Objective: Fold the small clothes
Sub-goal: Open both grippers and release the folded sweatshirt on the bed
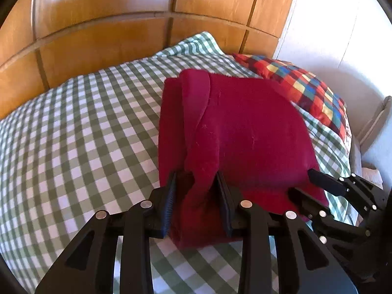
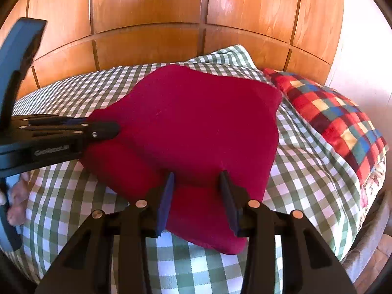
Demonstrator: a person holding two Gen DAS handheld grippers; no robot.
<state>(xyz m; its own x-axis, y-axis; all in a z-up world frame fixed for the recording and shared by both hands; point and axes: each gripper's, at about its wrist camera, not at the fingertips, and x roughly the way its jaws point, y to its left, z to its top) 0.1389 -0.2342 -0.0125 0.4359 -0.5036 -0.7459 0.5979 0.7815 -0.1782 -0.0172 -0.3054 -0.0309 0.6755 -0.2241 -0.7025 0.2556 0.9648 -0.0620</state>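
Observation:
A dark red garment (image 1: 245, 132) lies folded on the green-checked bed (image 1: 73, 134); it also shows in the right wrist view (image 2: 196, 127). My left gripper (image 1: 196, 178) is open, its fingers set on either side of a raised fold of the red cloth at the garment's near left part. My right gripper (image 2: 197, 178) is open over the garment's near edge, with the flat red cloth between the fingers. The right gripper shows in the left wrist view (image 1: 316, 183) at the garment's right edge. The left gripper shows in the right wrist view (image 2: 107, 128) at the garment's left side.
A red, blue and yellow checked pillow (image 2: 338, 125) lies at the right of the bed. A wooden panelled headboard (image 2: 171, 24) stands behind. A white wall (image 1: 330, 24) is on the far right. The bed's edge drops off at the right (image 2: 367, 232).

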